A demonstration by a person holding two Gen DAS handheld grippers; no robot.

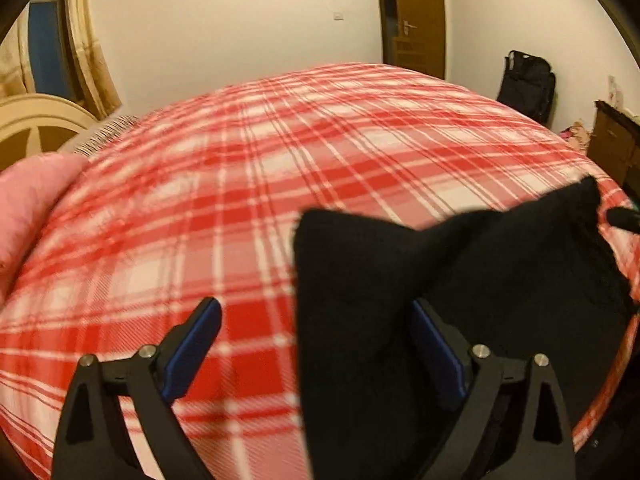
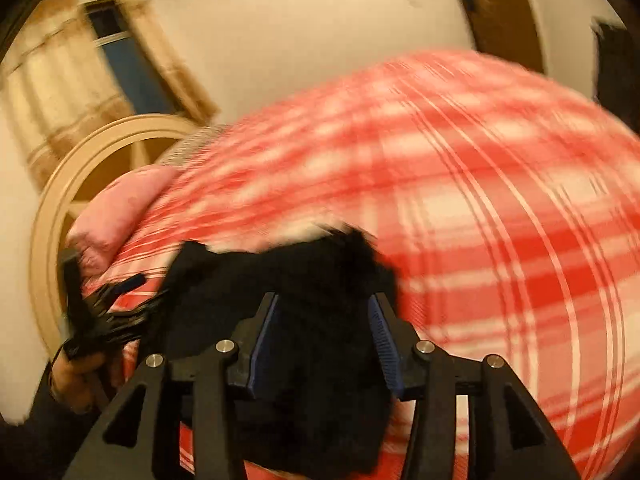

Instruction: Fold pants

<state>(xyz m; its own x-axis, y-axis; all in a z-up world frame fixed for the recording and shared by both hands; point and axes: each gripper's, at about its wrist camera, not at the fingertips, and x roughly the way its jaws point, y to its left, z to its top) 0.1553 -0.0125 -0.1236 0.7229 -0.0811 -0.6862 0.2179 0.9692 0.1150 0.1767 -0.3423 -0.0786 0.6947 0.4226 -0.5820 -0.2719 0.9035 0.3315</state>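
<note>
Over plaid bed (image 1: 240, 200) | left claw (image 1: 316, 344) wide open | pants (image 1: 400, 280) between

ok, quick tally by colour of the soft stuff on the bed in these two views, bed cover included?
Black: 1, the pants, bunched and hanging between the fingers of the left gripper and the right gripper.
Red and white plaid: 1, the bed cover.
Pink: 1, the pillow at the headboard end.
Total: 3
</note>
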